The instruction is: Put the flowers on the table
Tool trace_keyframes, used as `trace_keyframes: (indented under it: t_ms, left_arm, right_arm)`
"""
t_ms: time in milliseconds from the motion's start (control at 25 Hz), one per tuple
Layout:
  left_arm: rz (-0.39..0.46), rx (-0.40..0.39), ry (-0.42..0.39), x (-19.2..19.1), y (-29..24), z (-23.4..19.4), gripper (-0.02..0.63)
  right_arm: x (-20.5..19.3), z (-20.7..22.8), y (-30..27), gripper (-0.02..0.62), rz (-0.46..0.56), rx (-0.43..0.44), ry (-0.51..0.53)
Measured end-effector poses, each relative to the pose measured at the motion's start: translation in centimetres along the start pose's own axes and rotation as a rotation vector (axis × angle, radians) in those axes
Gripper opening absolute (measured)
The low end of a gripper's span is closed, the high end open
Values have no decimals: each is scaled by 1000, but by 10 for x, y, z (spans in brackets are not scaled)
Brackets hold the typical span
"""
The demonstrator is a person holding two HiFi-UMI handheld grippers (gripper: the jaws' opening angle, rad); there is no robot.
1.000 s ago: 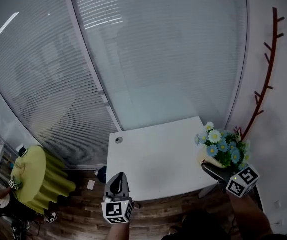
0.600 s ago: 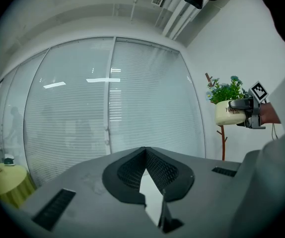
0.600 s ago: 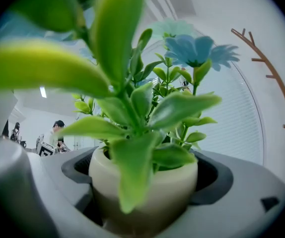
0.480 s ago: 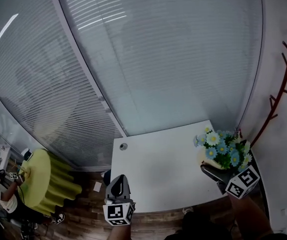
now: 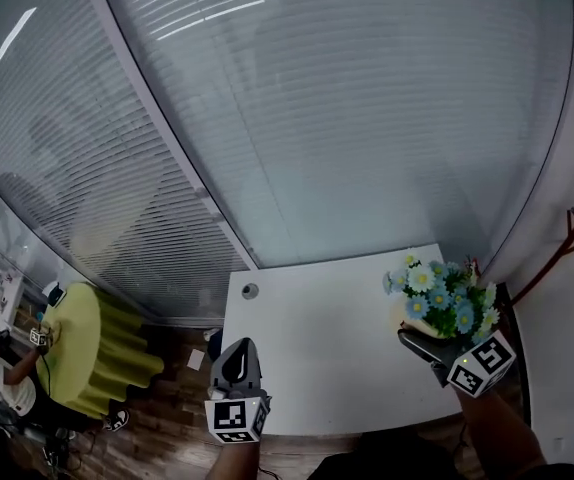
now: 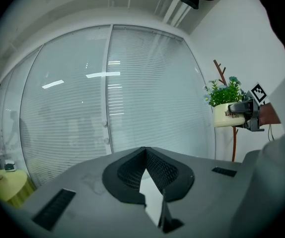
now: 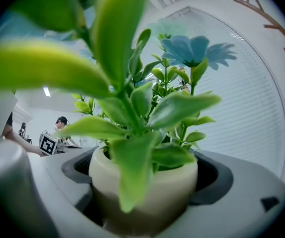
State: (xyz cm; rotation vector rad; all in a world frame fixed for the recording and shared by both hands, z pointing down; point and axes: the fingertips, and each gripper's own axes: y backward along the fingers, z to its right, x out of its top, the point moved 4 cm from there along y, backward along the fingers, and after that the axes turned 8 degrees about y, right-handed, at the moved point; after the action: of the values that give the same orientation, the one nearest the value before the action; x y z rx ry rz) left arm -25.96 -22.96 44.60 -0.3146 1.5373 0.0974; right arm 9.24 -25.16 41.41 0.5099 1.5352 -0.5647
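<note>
A cream pot [image 5: 411,321] of blue and white flowers [image 5: 441,295] hangs in the air over the right end of the white table [image 5: 317,343]. My right gripper [image 5: 424,342] is shut on the pot. In the right gripper view the pot [image 7: 145,185] fills the space between both jaws, and leaves [image 7: 132,103] block most of the picture. My left gripper [image 5: 235,365] hovers at the table's near left edge, shut, with nothing in it; its jaw tips meet [image 6: 145,149]. From the left gripper view the pot [image 6: 225,114] shows to the right.
A glass wall with blinds [image 5: 347,118] curves behind the table. A red-brown branch-shaped coat rack [image 5: 572,248] stands at the right wall. A round table with a yellow-green cloth [image 5: 82,353] and people are at the lower left. A round cable hole [image 5: 250,291] marks the table's far left corner.
The head view has tilted up, so the table and coat rack sit lower and further right in the picture. The pot stays held in the right gripper; both grippers have barely moved.
</note>
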Motion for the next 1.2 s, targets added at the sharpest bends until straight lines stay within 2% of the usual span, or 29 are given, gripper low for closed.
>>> trace_keyframes:
  t_ms: [240, 400, 520, 720, 1000, 1200]
  left_arm:
    - [-25, 2, 0, -9, -33, 6, 5]
    - [-23, 10, 16, -11, -41, 14, 4]
    - [-16, 3, 32, -15, -53, 17, 5]
    - [-2, -14, 0, -33, -75, 20, 5]
    - [-27, -24, 30, -36, -84, 34, 4]
    - [-39, -38, 20, -45, -88, 38, 5]
  right_arm:
    - [-10, 21, -24, 543, -13, 12, 12]
    - [-23, 29, -32, 543, -22, 7, -17]
    - [-38, 36, -42, 543, -37, 9, -29]
    - [-71, 46, -58, 543, -71, 7, -27]
    - [-80, 58, -56, 543, -125, -1, -11]
    - [-97, 56, -58, 543, -141, 6, -14]
